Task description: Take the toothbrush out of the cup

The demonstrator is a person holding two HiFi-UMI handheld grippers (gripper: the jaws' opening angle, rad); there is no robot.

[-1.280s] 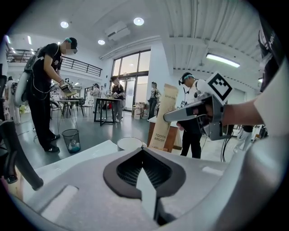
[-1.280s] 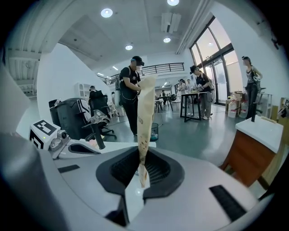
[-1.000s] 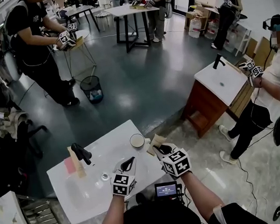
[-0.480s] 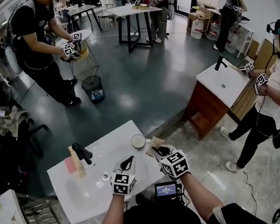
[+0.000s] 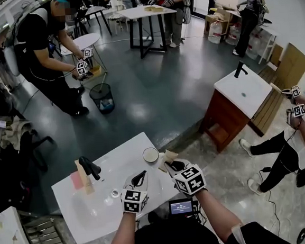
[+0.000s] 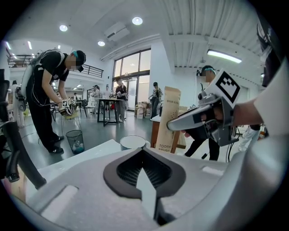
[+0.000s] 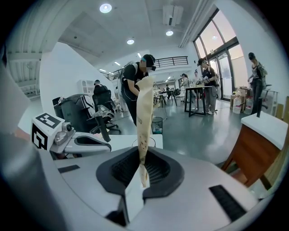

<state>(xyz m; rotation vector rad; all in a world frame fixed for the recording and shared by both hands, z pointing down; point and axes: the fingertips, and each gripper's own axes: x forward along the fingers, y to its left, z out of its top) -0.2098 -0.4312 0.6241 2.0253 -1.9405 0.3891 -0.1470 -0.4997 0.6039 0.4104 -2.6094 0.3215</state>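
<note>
- Washstand top: a white, glossy slab with a shallow moulded basin. It serves as the working surface and bears the cup near its far right corner.
- Faucet: matte black and angled, mounted at the left of the basin, well apart from both grippers.
- Right gripper: pale moulded shell with dark ribbed pads. Its jaws are clamped on the toothbrush packet low on its length, so the rest stands upright above the pads. Judged a carrying grip.
- Left gripper: same build, with the jaws together and nothing between them. It sits over the basin beside the right one and is judged idle, as the lift needs one claw only.
- Cup: small, round and white-rimmed, standing upright just left of the packet in the head view.
- Toothbrush packet: a narrow, flat sleeve of beige kraft paper, printed with dark lettering. It is held just beside the cup and appears clear of its rim, so the removal is judged essentially done.
</note>
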